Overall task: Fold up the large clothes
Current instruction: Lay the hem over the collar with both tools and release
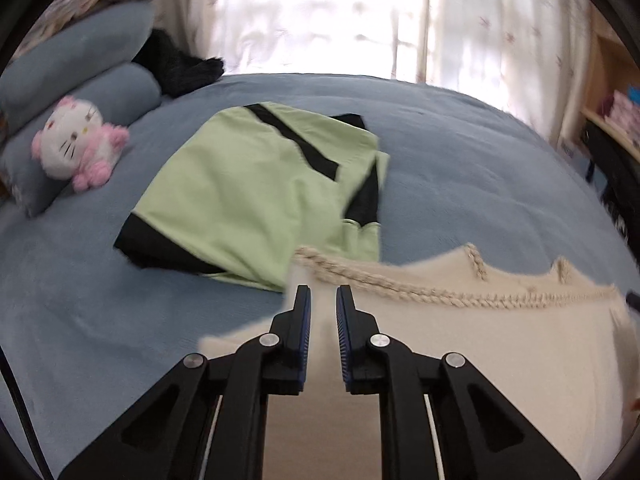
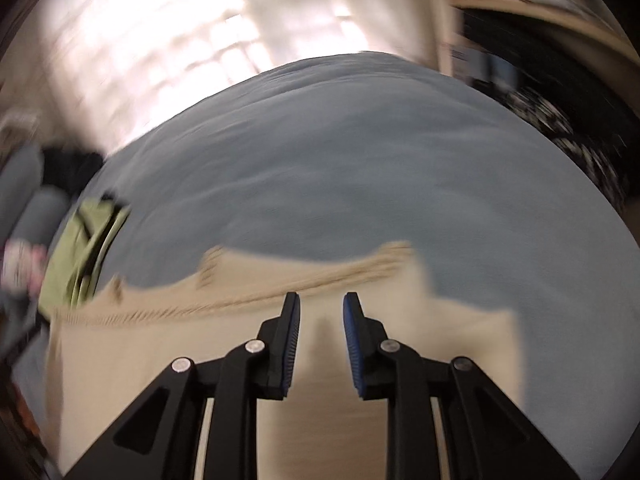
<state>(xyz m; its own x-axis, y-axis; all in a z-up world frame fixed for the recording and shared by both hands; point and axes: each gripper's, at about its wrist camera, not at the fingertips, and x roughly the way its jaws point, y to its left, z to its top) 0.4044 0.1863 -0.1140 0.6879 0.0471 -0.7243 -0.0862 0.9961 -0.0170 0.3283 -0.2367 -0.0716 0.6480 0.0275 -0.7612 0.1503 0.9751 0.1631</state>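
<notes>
A cream knitted garment [image 1: 460, 332] with a braided edge lies on the blue bed [image 1: 460, 168]. My left gripper [image 1: 323, 300] is over its left corner, its jaws a narrow gap apart with cream cloth between them. In the right wrist view the same garment [image 2: 200, 344] is blurred. My right gripper [image 2: 321, 308] is over its right part, jaws apart with cloth showing between them. A folded green and black garment [image 1: 256, 192] lies further back on the bed; it also shows in the right wrist view [image 2: 86, 236].
A pink and white plush cat [image 1: 76, 142] leans on blue pillows [image 1: 80, 64] at the left. A black fluffy item [image 1: 180, 64] lies by the pillows. Curtains [image 1: 320, 12] hang behind the bed. A wooden shelf [image 1: 616, 120] stands at the right.
</notes>
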